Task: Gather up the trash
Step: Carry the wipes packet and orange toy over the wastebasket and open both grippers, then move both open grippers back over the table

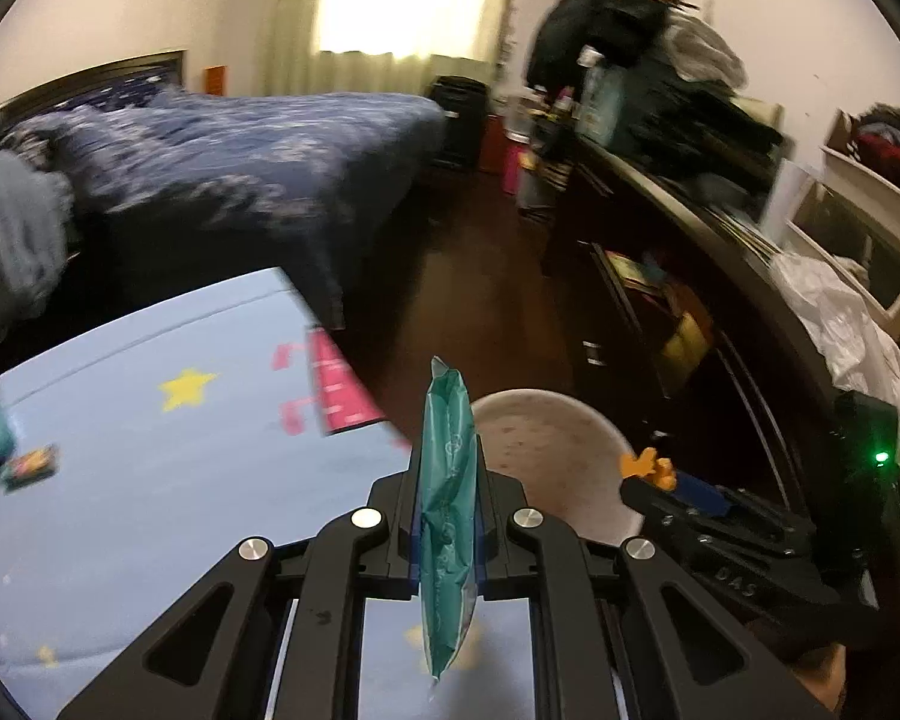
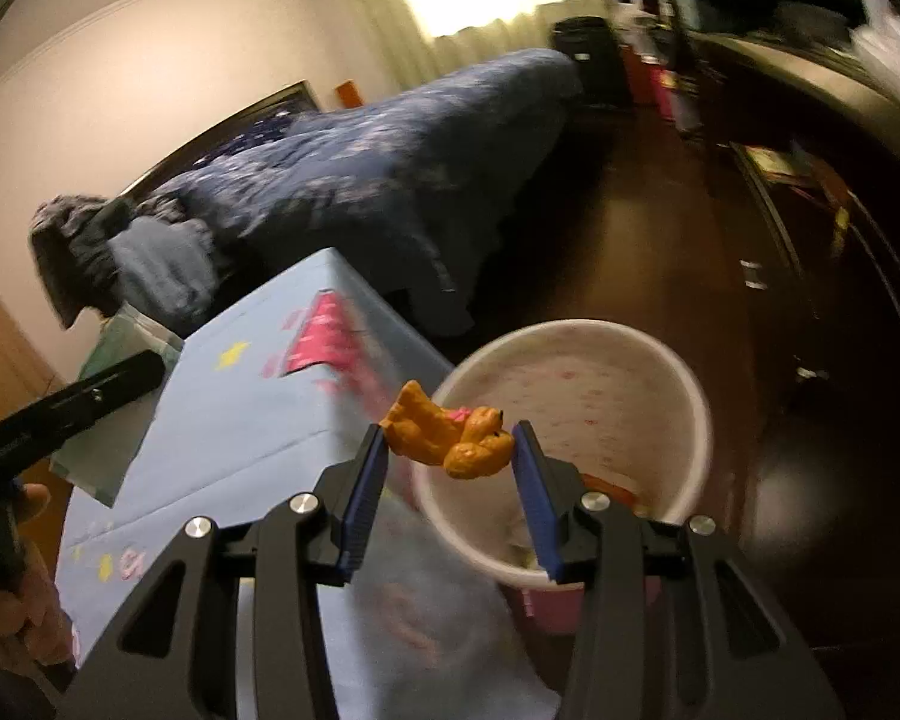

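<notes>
Over on the far left of the blue star-patterned table [image 1: 120,498], a couple of small wrappers [image 1: 30,467] lie near its edge; they are too blurred to identify, but they look like litter not yet picked up. Coming across, the left gripper [image 1: 447,486] has its fingers pinched together on a teal wrapper [image 1: 447,498], which stands on edge between the pads and pokes out above and below them. It hangs over the table's near corner, just short of the white bin [image 1: 561,450]. Further right, the right gripper [image 2: 450,450] has its fingers clamped on a small orange crumpled thing [image 2: 450,432], perhaps a toy figure or a food scrap, held at the bin's near rim over the white bin [image 2: 684,384]. Down inside the bin something orange and pale already lies at the bottom.

My guess is the job is well underway: some trash is in, two pieces are in hand and close to being dropped, and the bits on the table remain to be fetched.
</notes>
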A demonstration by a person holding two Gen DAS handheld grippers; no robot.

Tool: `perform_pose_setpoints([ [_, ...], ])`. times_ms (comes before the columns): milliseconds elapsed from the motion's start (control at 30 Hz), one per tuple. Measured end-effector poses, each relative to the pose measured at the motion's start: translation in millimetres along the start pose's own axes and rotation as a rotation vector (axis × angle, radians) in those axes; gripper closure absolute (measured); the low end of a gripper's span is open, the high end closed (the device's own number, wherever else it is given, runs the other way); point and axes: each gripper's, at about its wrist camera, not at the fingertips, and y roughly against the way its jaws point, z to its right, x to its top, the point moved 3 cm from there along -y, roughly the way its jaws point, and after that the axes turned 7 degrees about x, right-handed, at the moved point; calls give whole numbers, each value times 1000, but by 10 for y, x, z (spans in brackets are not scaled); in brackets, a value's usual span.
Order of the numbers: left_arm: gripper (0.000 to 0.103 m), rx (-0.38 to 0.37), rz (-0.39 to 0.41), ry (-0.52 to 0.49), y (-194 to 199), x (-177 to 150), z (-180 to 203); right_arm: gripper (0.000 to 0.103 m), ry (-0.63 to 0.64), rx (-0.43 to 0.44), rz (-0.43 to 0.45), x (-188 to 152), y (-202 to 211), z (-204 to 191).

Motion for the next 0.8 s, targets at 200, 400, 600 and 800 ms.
perform_pose_setpoints([
  [200, 91, -62, -28, -58, -324, 119, 409, 60, -23, -73, 22, 50, -30, 342],
  [400, 90, -89, -53, -85, -618, 229, 609, 60, 1, -113, 34, 141, -186, 422],
  [600, 56, -94, -57, -93, -789, 273, 680, 58, 18, -140, 19, 179, -401, 507],
  [800, 36, -97, -42, -67, -786, 316, 610, 52, 17, -145, 10, 175, -479, 537],
])
